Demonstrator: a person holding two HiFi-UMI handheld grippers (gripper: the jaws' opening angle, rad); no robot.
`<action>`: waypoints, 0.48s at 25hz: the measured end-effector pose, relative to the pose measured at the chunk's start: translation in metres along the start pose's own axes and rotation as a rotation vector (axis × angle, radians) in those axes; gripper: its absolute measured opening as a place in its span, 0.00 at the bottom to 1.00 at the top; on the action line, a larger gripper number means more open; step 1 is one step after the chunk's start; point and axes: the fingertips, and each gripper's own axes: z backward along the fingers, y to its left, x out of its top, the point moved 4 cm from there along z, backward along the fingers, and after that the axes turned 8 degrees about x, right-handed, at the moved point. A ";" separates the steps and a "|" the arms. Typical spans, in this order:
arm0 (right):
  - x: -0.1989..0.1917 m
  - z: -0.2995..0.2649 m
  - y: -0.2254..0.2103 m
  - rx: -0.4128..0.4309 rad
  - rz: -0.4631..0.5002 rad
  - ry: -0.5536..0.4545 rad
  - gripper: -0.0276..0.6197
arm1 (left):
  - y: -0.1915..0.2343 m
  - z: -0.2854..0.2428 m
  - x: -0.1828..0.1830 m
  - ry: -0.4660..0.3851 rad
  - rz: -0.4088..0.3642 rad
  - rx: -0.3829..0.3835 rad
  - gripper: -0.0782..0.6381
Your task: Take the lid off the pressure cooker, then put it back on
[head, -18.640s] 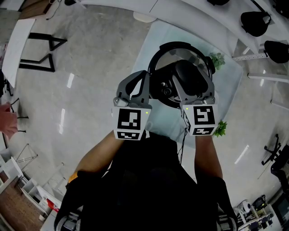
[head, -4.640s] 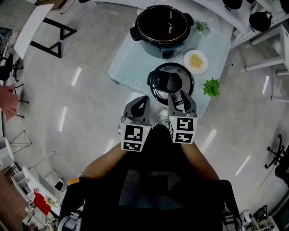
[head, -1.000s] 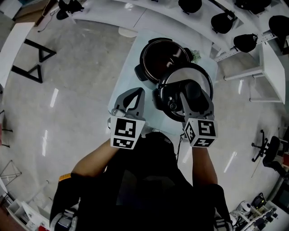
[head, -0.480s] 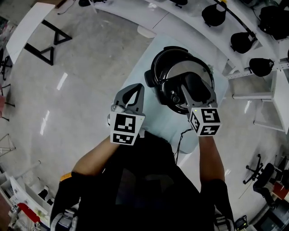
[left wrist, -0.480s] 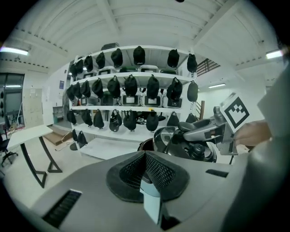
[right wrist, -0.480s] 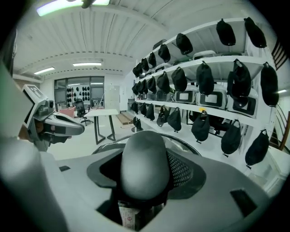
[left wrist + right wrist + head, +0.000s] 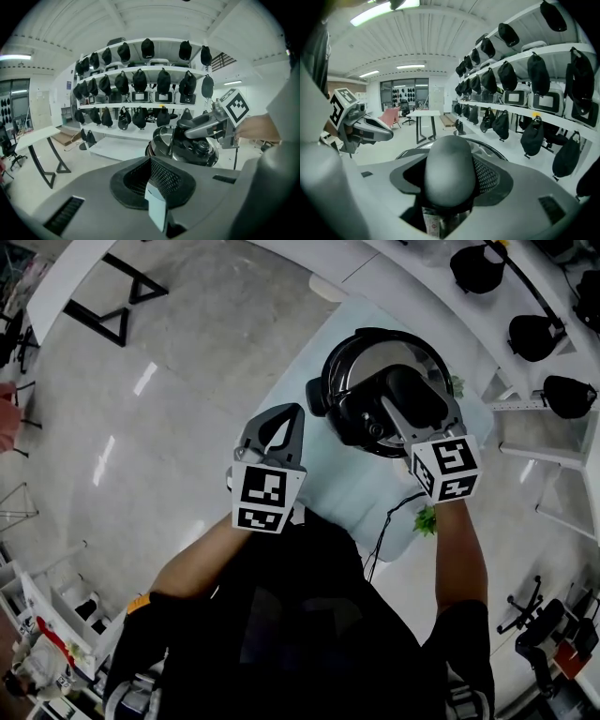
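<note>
Lid (image 7: 370, 357) was held over the cooker (image 7: 317, 397) on the counter (image 7: 347, 484), its handle (image 7: 449, 171) clamped in the right hand-held gripper (image 7: 417, 401); the left hand-held gripper (image 7: 292, 413) was closed, empty, just beside. Level lowering with the rim centred was judged best before any locking twist.

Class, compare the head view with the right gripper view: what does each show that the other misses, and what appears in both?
Only the head view: the pale table under the cooker and a green sprig at its edge. Only the right gripper view: the ceiling strip lights and the mesh pad beside the lid handle. Both: the right gripper clamped on that handle, and the left gripper, jaws together and empty, off to the side.
</note>
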 end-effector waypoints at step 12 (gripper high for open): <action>-0.004 -0.032 -0.010 0.205 0.061 0.068 0.49 | -0.004 -0.018 -0.004 0.031 -0.006 0.018 0.12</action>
